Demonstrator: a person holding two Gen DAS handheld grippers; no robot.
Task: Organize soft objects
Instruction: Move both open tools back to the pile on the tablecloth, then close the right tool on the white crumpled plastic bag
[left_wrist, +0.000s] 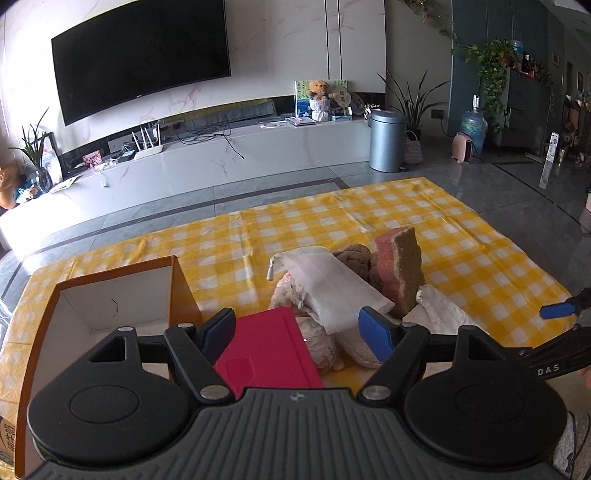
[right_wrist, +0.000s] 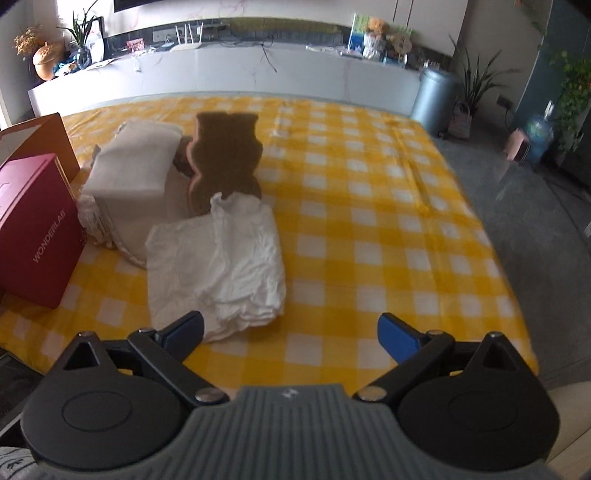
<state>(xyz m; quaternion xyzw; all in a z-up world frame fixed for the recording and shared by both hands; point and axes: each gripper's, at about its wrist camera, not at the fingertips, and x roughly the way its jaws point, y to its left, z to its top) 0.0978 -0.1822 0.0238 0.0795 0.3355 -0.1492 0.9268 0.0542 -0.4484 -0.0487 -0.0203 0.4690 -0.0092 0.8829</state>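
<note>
A pile of soft things lies on the yellow checked cloth (left_wrist: 369, 218): a white cloth pouch (left_wrist: 332, 284), a pink and brown sponge (left_wrist: 402, 266) standing on edge, a crumpled white cloth (right_wrist: 225, 254), and a pale plush bundle (left_wrist: 291, 295) under the pouch. My left gripper (left_wrist: 299, 334) is open, above a magenta box (left_wrist: 266, 350) and just short of the pile. My right gripper (right_wrist: 291, 332) is open and empty, its left fingertip (right_wrist: 184, 328) at the near edge of the crumpled cloth; the sponge (right_wrist: 225, 158) and pouch (right_wrist: 133, 166) lie beyond. The right gripper's blue fingertip (left_wrist: 557, 310) shows at the left view's right edge.
An open orange cardboard box (left_wrist: 110, 295) with a white inside stands left of the magenta box (right_wrist: 33, 229). Beyond the cloth are grey floor tiles, a long white TV bench (left_wrist: 221, 158), a grey bin (left_wrist: 388, 142) and potted plants.
</note>
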